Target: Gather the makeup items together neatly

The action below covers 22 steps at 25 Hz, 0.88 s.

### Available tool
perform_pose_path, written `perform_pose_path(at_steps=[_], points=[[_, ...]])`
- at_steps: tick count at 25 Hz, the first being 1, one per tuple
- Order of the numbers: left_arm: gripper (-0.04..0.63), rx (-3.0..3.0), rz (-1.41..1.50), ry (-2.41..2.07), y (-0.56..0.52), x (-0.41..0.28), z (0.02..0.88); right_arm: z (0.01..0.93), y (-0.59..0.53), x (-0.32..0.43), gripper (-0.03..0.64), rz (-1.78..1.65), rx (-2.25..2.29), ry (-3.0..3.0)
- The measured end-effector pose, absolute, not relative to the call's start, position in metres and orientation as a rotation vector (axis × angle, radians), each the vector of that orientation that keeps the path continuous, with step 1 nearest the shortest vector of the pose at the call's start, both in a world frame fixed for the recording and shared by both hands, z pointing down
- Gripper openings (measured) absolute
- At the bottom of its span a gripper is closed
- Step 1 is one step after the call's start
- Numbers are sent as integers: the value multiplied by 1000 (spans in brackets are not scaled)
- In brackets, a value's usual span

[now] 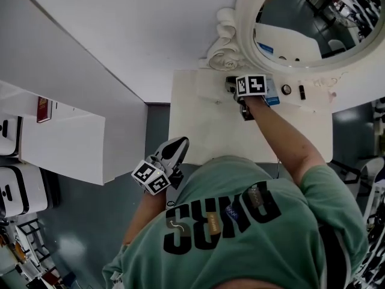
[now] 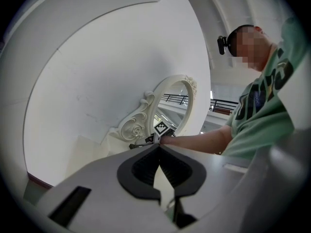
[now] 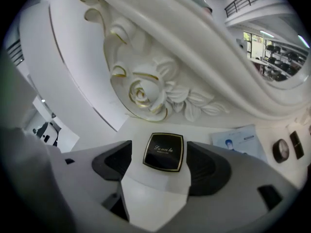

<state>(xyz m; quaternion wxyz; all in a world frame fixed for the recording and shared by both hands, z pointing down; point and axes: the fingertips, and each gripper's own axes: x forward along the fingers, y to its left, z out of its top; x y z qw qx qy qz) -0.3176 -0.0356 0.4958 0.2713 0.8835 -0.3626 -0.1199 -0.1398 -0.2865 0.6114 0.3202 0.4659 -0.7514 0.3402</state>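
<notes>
We hold the R gripper (image 1: 232,84) out at the far edge of the white table (image 1: 204,131), right at the foot of the ornate mirror (image 1: 240,17). In its own view the R gripper (image 3: 159,153) has its jaws wide apart. A black square compact (image 3: 164,152) w/ gold rim lies flat on the tabletop btwn them. Neither pad presses on it, and we see a sliver of table on each side. The carved rose of the mirror frame (image 3: 150,93) sits just behind the compact.

To the right, a pale blue card (image 3: 238,141) lies by the frame. Further right are a small round black item (image 3: 280,150) and a short black stick-like item (image 3: 295,144), close to each other but well apart from the compact.

Our L gripper (image 1: 180,143) hangs off the table's near left corner, close to our body. Its jaws meet at the tips w/ nothing btwn them (image 2: 159,152).
</notes>
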Motion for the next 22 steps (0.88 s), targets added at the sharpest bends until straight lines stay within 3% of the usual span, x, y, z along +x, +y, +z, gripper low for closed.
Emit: perform_pose_path(at_steps=[5,9,16,22], points=[[9,2430,-331,-894,-50,-291,488,544,-237,-133,334,694,1076,-2254],[9,2511,-331,-799,-65,-248,472,510,-197,-69,324,615,1051,-2377],[9,2627,-303,-726,-78,-161,446,456,-161,74,219,566,1223,-2517],[9,2626,-303,-812,-78,-91,424,439,-139,144,135,460,1157,-2596]])
